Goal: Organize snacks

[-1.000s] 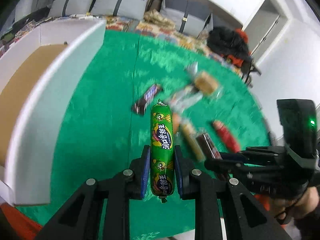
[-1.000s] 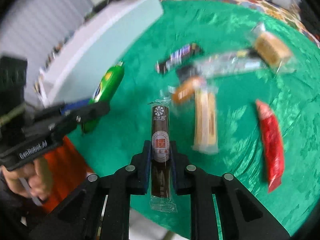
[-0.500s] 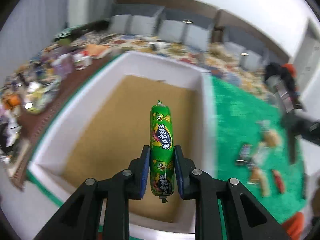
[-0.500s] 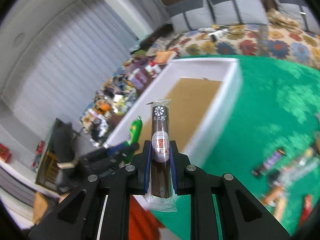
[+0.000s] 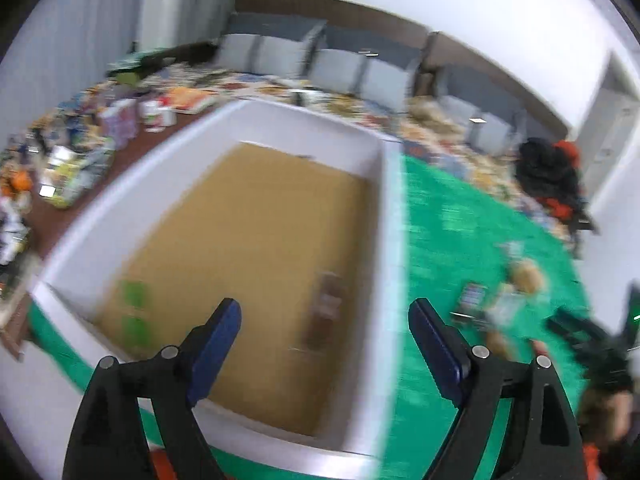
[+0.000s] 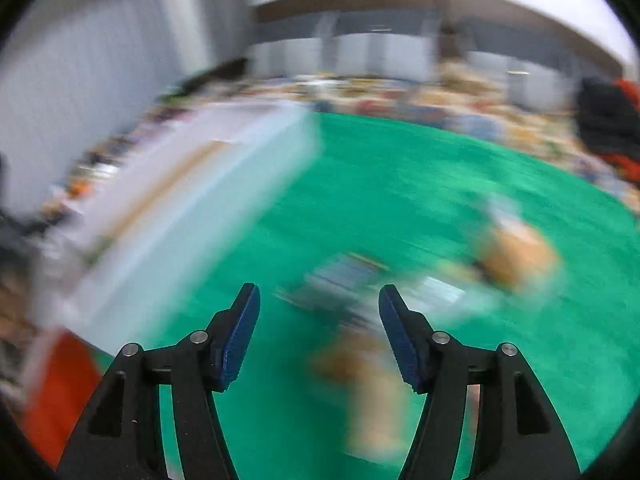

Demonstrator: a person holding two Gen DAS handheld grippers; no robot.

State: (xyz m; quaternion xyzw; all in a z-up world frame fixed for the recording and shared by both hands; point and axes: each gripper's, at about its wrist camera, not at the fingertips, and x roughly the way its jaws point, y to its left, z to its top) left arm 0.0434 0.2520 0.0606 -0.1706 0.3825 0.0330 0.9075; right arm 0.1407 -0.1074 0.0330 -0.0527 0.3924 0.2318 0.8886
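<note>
Both snacks now lie released in the white box [image 5: 384, 216]; left gripper [image 5: 324, 332] and right gripper [image 6: 319, 324] are opening with nothing between them; more snacks [image 6: 516, 252] wait on the green cloth [image 6: 400, 184].

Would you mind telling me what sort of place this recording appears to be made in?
Probably an indoor room set up for recording demos: a table under green cloth, a white box for snacks, grey cushioned seats along the wall, and cluttered goods beside.
</note>
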